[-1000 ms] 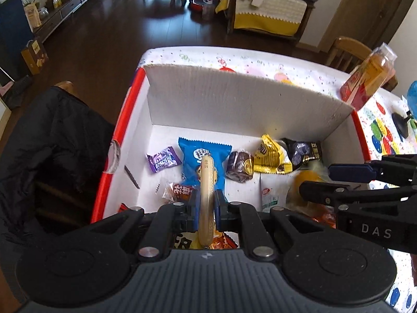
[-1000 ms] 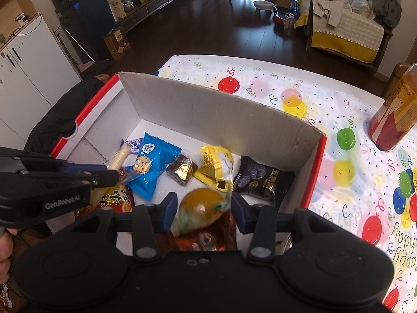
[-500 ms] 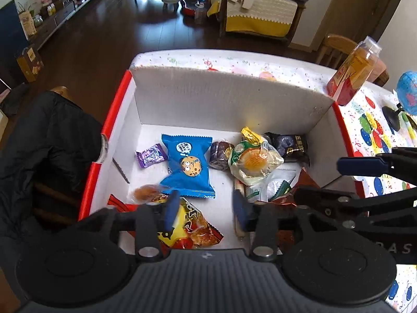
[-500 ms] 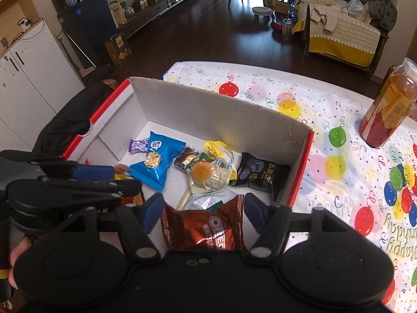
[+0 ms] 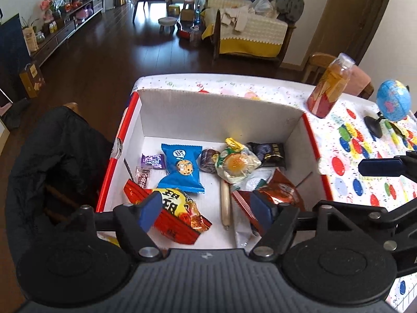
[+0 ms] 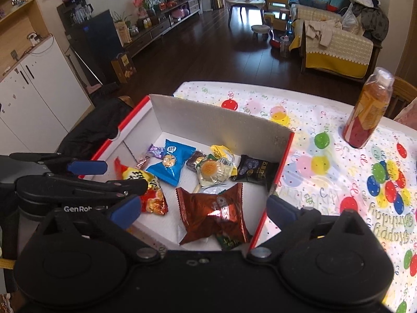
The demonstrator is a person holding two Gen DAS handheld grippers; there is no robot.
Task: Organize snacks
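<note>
hovering wide open and empty, left gripper (image 5: 206, 211) and right gripper (image 6: 203, 208) above box (image 5: 208, 112); brown oreo packet (image 6: 212, 212) judged light, crinkly, slippery, best pinched at its crimped end.

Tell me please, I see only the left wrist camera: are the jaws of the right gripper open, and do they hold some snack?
Observer: The right gripper has its jaws wide open, and they hold nothing.
Operator: What lies in front of it?
Observer: A brown Oreo packet, lying loose in the cardboard box. In the right wrist view it shows between the two jaws.
Operator: Is something hidden under that packet?
Observer: Yes, a dark green packet sticks out from beneath its near edge.
</note>
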